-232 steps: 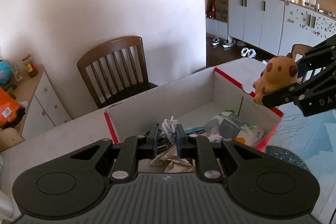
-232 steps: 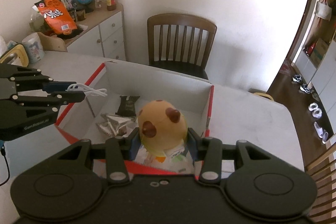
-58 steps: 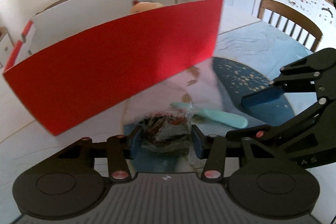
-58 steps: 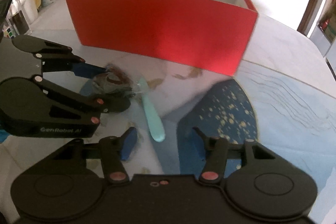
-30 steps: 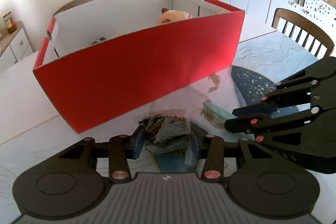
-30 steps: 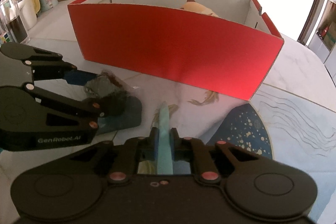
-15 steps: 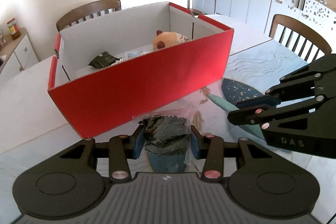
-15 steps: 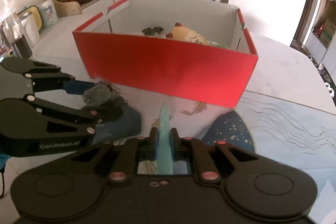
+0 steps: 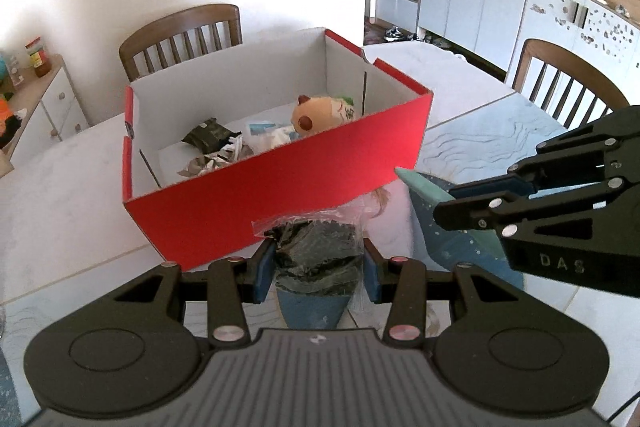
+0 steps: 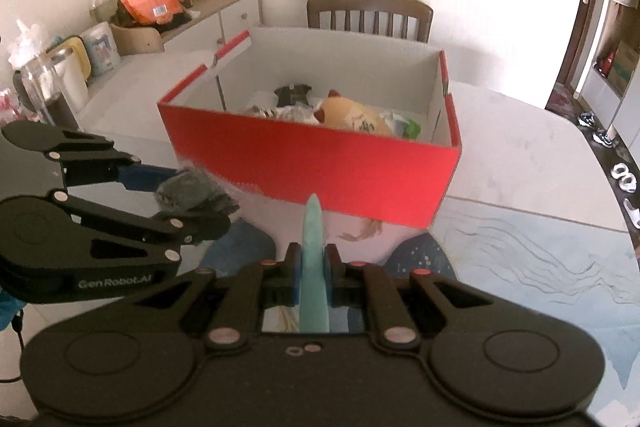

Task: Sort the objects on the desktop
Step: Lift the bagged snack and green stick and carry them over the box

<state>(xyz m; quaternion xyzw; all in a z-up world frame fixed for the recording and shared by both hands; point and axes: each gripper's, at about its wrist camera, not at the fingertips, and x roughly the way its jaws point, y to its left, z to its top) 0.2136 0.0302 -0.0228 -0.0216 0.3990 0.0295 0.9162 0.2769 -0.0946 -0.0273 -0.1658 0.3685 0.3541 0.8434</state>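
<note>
White table (image 9: 60, 195) fills the room's middle, with a red box (image 9: 304, 183) near its far edge. Just in front of the box, the left gripper (image 9: 318, 269) squeezes a clear bag of dark stuff (image 9: 316, 251), and the right gripper (image 10: 312, 269) pinches a thin green stick (image 10: 314, 247) tight. To do this well, lift both over the near wall before letting go. Inside the box lie a soft toy (image 9: 320, 113) and some packets (image 9: 210, 137).

Left gripper (image 9: 318, 269) clamps clear bag (image 9: 316, 247), dark contents, perhaps dried food; red box (image 9: 280, 183) behind.
</note>
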